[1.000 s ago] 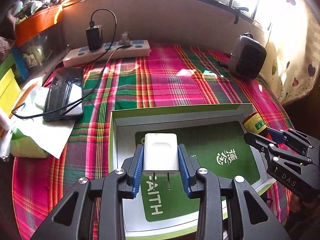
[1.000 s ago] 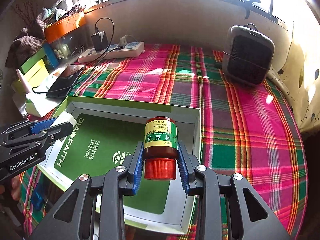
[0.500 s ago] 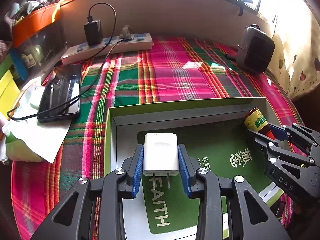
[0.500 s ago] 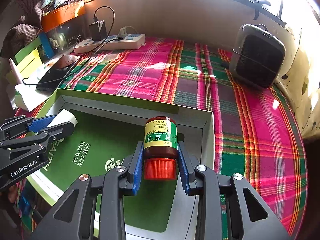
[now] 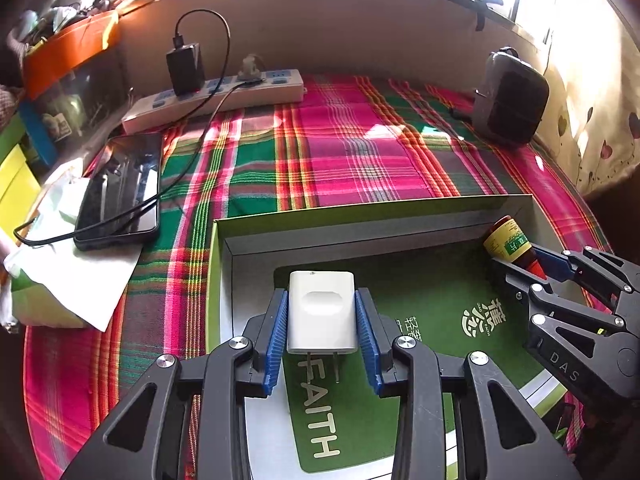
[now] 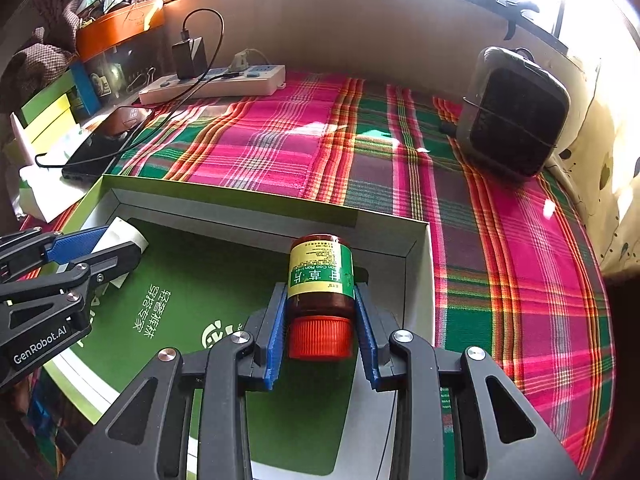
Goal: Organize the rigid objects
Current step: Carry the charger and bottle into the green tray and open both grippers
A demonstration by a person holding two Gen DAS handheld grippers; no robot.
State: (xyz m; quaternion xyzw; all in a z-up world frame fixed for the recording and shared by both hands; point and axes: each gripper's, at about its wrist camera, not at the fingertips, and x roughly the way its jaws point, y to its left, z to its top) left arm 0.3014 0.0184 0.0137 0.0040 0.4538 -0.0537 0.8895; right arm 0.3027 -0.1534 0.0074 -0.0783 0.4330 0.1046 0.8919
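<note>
My left gripper (image 5: 322, 324) is shut on a white plug charger (image 5: 321, 312), prongs toward the camera, held over the left part of an open green-edged box (image 5: 360, 208). My right gripper (image 6: 320, 312) is shut on a brown medicine bottle (image 6: 321, 276) with a red cap and yellow-green label, over the box's far right corner (image 6: 420, 240). The bottle also shows in the left wrist view (image 5: 508, 240), and the charger in the right wrist view (image 6: 120, 240). The box floor is a green panel (image 5: 420, 300) with white lettering.
The box lies on a pink and green plaid cloth (image 5: 352, 152). A black phone (image 5: 120, 188) on its cable, white tissue paper (image 5: 60, 264) and a power strip (image 5: 216, 96) with a black adapter sit to the left and back. A grey heater (image 6: 516, 120) stands at back right.
Both grippers have moved forward over the box, still holding their objects; the box's far wall is nearer in both views. The bottle is now close to the far right corner.
</note>
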